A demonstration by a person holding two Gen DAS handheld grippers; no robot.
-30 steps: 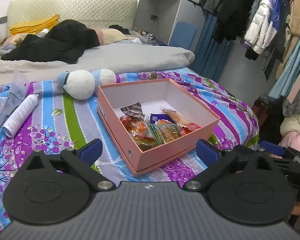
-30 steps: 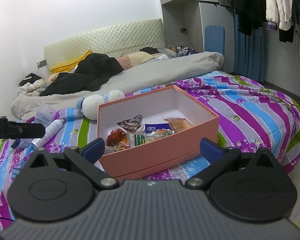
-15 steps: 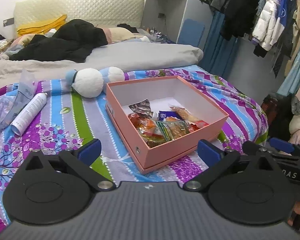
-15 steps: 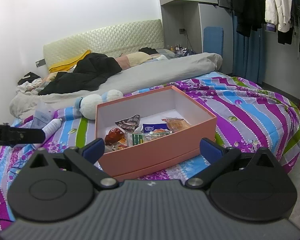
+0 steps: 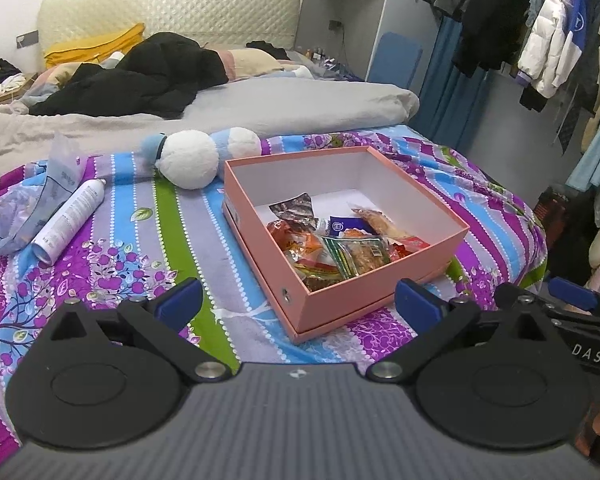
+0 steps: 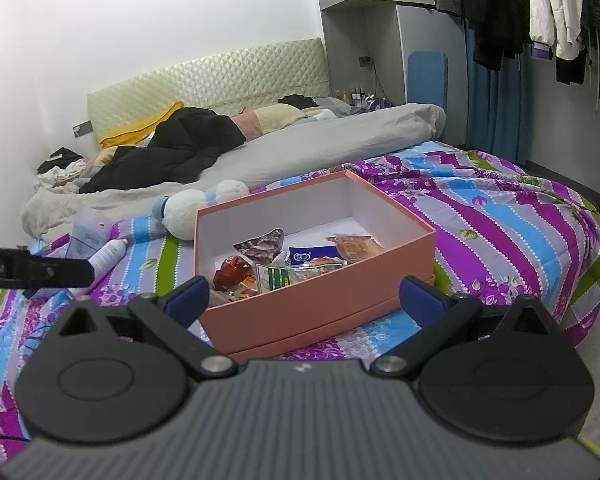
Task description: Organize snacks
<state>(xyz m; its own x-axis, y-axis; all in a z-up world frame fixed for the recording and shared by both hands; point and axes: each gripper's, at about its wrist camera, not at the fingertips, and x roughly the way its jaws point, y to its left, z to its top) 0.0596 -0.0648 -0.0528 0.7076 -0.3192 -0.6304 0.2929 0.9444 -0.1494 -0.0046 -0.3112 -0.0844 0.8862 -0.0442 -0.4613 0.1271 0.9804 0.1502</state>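
A pink open box (image 5: 364,300) (image 6: 324,304) sits on the striped floral bedspread (image 5: 148,240). Several snack packets (image 5: 340,248) (image 6: 292,264) lie in its near part. My left gripper (image 5: 298,304) is open and empty, held back from the box's near corner. My right gripper (image 6: 304,296) is open and empty, just in front of the box's near wall. The right gripper's fingers (image 5: 568,300) show at the right edge of the left wrist view. The left gripper's body (image 6: 36,272) shows at the left edge of the right wrist view.
A white spray can (image 5: 70,216) (image 6: 108,254) and a clear plastic bag (image 5: 56,176) lie left of the box. A white and blue plush toy (image 5: 192,156) (image 6: 196,208) lies behind it. A grey duvet (image 5: 260,104) and black clothes (image 5: 140,76) lie further back. Hanging clothes (image 5: 548,40) are on the right.
Both grippers have pulled back a little and risen, so the box looks slightly further away. Both stay open and empty. The box and snacks have not moved.
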